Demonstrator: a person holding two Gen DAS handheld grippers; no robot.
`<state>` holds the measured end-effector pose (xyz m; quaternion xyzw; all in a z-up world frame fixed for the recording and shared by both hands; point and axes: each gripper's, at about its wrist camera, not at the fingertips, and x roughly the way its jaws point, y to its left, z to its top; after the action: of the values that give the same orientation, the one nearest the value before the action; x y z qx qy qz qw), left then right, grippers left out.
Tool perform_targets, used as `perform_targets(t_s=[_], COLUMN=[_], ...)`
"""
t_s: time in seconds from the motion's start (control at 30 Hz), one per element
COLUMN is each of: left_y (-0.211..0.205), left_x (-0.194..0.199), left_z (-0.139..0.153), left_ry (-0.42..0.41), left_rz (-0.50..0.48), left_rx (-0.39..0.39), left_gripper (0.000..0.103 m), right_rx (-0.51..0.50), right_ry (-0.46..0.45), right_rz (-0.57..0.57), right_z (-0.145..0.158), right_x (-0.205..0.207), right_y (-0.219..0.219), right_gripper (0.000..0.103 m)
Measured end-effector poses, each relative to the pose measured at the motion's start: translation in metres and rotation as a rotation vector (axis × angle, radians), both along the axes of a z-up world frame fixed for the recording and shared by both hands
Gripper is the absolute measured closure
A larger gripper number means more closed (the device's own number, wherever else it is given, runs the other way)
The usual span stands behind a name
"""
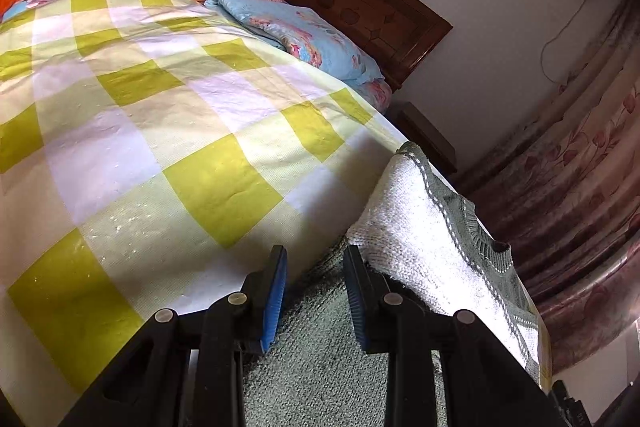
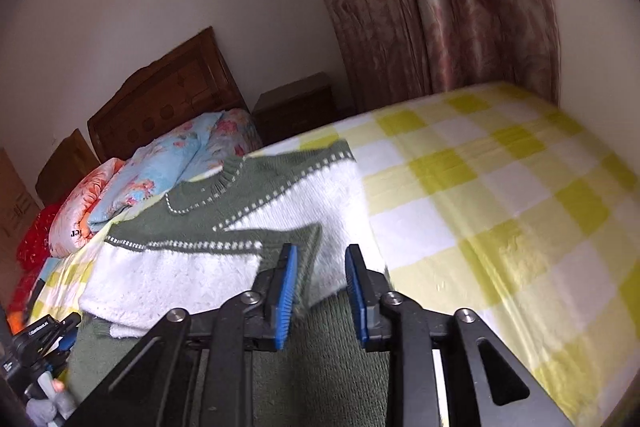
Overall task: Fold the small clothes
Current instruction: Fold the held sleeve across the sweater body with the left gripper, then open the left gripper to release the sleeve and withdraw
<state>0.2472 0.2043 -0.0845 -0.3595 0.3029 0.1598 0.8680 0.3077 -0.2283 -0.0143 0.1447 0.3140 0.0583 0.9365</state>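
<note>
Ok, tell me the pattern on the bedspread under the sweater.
The bedspread is checked in yellow-green, pale cream and white squares, clearest in the left wrist view.

the sweater (image 2: 240,227) is grey-green and white with dashed white stitching. the bed cover (image 1: 160,131) is checked in yellow-green, cream and white. the quilt (image 1: 312,35) is pale blue with pink flowers; the curtain (image 2: 440,7) is dusky pink floral.

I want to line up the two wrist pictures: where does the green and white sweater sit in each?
Left wrist: green and white sweater at lower right, running under the left gripper.
Right wrist: sweater at centre left, reaching the right gripper.
Shared landmark: wooden headboard.
</note>
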Motion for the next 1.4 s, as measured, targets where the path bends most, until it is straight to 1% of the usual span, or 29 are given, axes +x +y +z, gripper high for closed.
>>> perform_targets(t_s=[0.03,0.07,0.1,0.13,0.17,0.23,0.3,0.37,0.43,0.5,0.53,0.6,0.67,0.73,0.77,0.83,0.87,0.9,0.93,0.97,1.0,1.03,1.07,1.17,1.2,1.23,1.27,1.33,1.4], left_y=[-0.001,-0.001,0.0,0.0,0.002,0.006,0.01,0.011,0.005,-0.004,-0.008,-0.013,-0.016,-0.019,-0.023,-0.025,-0.023,-0.017,-0.011,-0.005,-0.004,-0.005,-0.009,-0.022,-0.025,-0.028,-0.026,-0.02,-0.02], left_x=[-0.002,-0.003,-0.006,-0.008,-0.01,-0.017,-0.024,-0.018,0.006,0.044,0.068,0.112,0.154,0.186,0.2,0.215,0.221,0.225,0.228,0.229,0.23,0.23,0.229,0.229,0.232,0.236,0.239,0.239,0.24], left_z=[0.002,0.004,0.006,0.008,0.009,0.013,0.022,0.034,0.049,0.061,0.065,0.065,0.059,0.046,0.04,0.029,0.023,0.016,0.012,0.011,0.012,0.015,0.02,0.028,0.027,0.021,0.017,0.016,0.017], left_ry=[-0.009,-0.021,-0.032,-0.041,-0.049,-0.081,-0.113,-0.132,-0.122,-0.102,-0.084,-0.079,-0.023,0.033,0.08,0.146,0.169,0.186,0.203,0.192,0.204,0.214,0.204,0.158,0.168,0.214,0.223,0.214,0.225], left_rz=[0.002,0.005,0.012,0.021,0.03,0.06,0.086,0.06,-0.027,-0.144,-0.208,-0.296,-0.35,-0.406,-0.419,-0.379,-0.349,-0.331,-0.308,-0.296,-0.288,-0.28,-0.28,-0.323,-0.336,-0.32,-0.308,-0.279,-0.26], left_rx=[0.005,0.009,0.015,0.021,0.023,0.018,0.009,-0.005,-0.001,-0.002,-0.016,-0.069,-0.107,-0.155,-0.136,-0.03,0.031,0.071,0.078,0.039,0.023,0.034,0.055,0.1,0.131,0.19,0.218,0.203,0.222], left_gripper=[0.074,0.074,0.074,0.074,0.074,0.074,0.074,0.074,0.074,0.074,0.074,0.074,0.074,0.074,0.074,0.074,0.079,0.097,0.1,0.1,0.1,0.101,0.101,0.095,0.094,0.094,0.097,0.1,0.1], right_rx=[-0.029,-0.067,-0.105,-0.136,-0.16,-0.193,-0.215,-0.169,-0.127,-0.118,-0.12,-0.117,-0.104,-0.083,-0.071,-0.055,-0.05,-0.045,-0.041,-0.038,-0.037,-0.033,-0.03,-0.026,-0.026,-0.026,-0.026,-0.03,-0.027], right_ry=[-0.015,-0.02,-0.023,-0.016,0.003,0.06,0.137,0.114,0.118,0.117,0.116,0.115,0.114,0.113,0.113,0.112,0.112,0.112,0.111,0.111,0.112,0.111,0.111,0.111,0.111,0.111,0.111,0.112,0.112], right_rz=[0.048,0.095,0.139,0.185,0.227,0.262,0.258,0.258,0.266,0.271,0.274,0.281,0.284,0.287,0.288,0.29,0.29,0.292,0.294,0.295,0.295,0.296,0.297,0.3,0.3,0.3,0.3,0.299,0.3], right_z=[0.007,0.012,0.015,0.014,0.011,-0.003,-0.026,-0.024,-0.025,-0.024,-0.024,-0.022,-0.022,-0.021,-0.021,-0.021,-0.021,-0.021,-0.021,-0.021,-0.021,-0.021,-0.021,-0.022,-0.022,-0.022,-0.022,-0.021,-0.021], right_x=[0.002,0.006,0.01,0.015,0.021,0.03,0.036,0.034,0.035,0.035,0.034,0.031,0.032,0.033,0.033,0.033,0.033,0.033,0.032,0.032,0.032,0.032,0.031,0.03,0.03,0.03,0.031,0.031,0.03], right_y=[0.011,0.024,0.038,0.051,0.064,0.078,0.079,0.07,0.064,0.064,0.064,0.064,0.065,0.062,0.061,0.059,0.058,0.058,0.058,0.058,0.057,0.057,0.055,0.055,0.056,0.056,0.056,0.057,0.056], right_gripper=[0.02,0.011,0.011,0.007,0.0,0.0,0.0,0.0,0.0,0.0,0.0,0.0,0.0,0.0,0.0,0.0,0.0,0.0,0.0,0.0,0.0,0.0,0.0,0.0,0.0,0.0,0.0,0.0,0.0])
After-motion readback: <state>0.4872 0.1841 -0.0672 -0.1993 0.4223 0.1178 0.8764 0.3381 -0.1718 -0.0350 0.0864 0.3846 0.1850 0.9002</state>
